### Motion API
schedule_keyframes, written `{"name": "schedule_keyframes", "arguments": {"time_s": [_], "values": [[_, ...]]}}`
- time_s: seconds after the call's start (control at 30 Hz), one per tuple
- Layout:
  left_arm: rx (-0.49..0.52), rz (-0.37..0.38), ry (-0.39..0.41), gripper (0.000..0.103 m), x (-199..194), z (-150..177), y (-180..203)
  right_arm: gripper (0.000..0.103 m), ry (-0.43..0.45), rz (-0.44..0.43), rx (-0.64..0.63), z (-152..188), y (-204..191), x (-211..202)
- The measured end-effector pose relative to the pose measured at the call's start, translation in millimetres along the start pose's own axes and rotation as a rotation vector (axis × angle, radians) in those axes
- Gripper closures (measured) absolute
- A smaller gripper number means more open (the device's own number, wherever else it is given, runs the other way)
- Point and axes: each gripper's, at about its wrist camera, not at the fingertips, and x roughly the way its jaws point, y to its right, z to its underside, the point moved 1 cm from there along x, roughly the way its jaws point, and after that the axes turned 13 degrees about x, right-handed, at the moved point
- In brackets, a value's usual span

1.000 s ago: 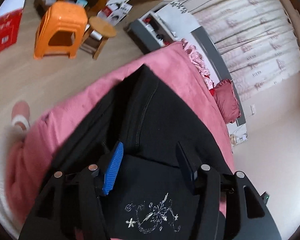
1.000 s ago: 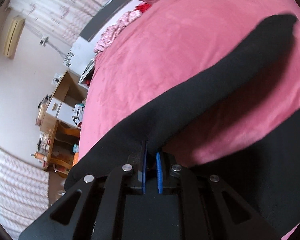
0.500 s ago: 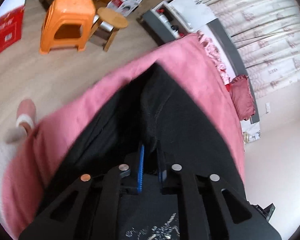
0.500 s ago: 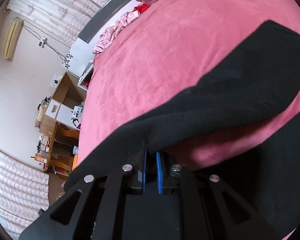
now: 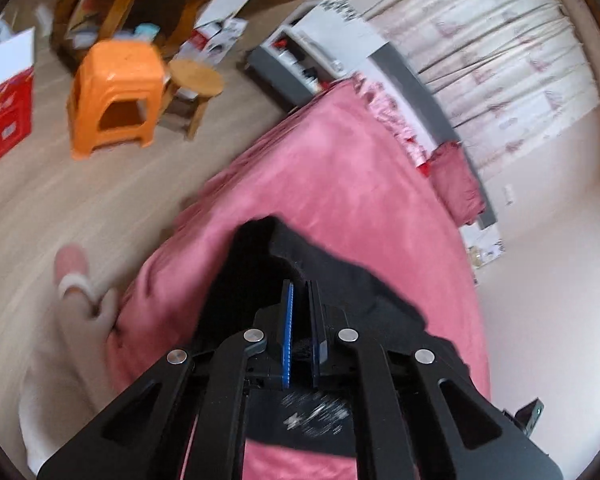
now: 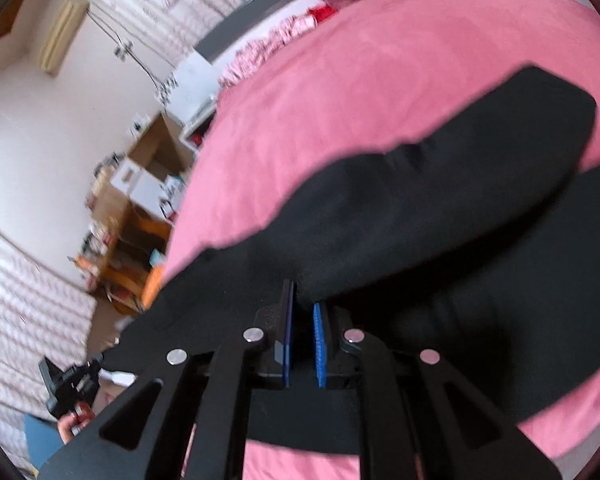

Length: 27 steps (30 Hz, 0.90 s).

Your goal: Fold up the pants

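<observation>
The black pants [image 5: 340, 280] lie on a pink bed [image 5: 340, 168]. My left gripper [image 5: 300, 292] is shut on a bunched edge of the pants and holds it lifted above the bed near the floor-side edge. In the right wrist view, my right gripper [image 6: 304, 300] is shut on another part of the pants [image 6: 440, 208], and a long black leg stretches away to the right over the pink cover [image 6: 380, 80]. A silver embroidered patch [image 5: 316, 416] shows below the left gripper's fingers.
An orange plastic stool [image 5: 116, 96] and a small round wooden stool [image 5: 196, 80] stand on the wooden floor left of the bed. A red box [image 5: 4, 116] sits at far left. A dark red pillow [image 5: 456, 180] lies at the bed's head. A slippered foot [image 5: 74, 276] is near the bed edge.
My left gripper closed on the pants, then lifted and pulled the fabric back, so more pink bed shows. The right gripper stayed shut and the leg it holds swung and spread wider.
</observation>
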Motion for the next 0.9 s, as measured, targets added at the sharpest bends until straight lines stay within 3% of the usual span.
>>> {"name": "schedule_keyframes", "arguments": {"time_s": [0.17, 0.4, 0.43, 0.47, 0.53, 0.7, 0.83, 0.9], "values": [[-0.087, -0.041, -0.086, 0.097, 11, 35, -28, 0.095, -0.061, 0.055, 0.041, 40, 34, 14], [-0.041, -0.082, -0.099, 0.097, 8, 42, -19, 0.091, -0.095, 0.101, 0.04, 45, 52, 40], [-0.044, -0.081, -0.096, 0.097, 6, 41, -18, 0.078, -0.092, 0.097, 0.041, 44, 53, 40], [-0.053, -0.088, -0.09, 0.094, 2, 41, -18, 0.053, -0.083, 0.084, 0.053, 43, 53, 38], [-0.076, -0.091, -0.088, 0.089, -4, 44, -17, 0.036, -0.043, 0.049, 0.086, 38, 58, 29], [-0.08, -0.041, -0.104, 0.089, -12, 54, 0, 0.037, 0.022, 0.033, 0.154, 17, 80, 16], [-0.097, 0.05, -0.109, 0.089, -5, 60, 10, 0.039, 0.087, 0.041, 0.273, -4, 110, 7], [-0.131, 0.105, -0.057, 0.089, -9, 61, 12, 0.04, 0.113, 0.025, 0.339, -14, 123, 3]]}}
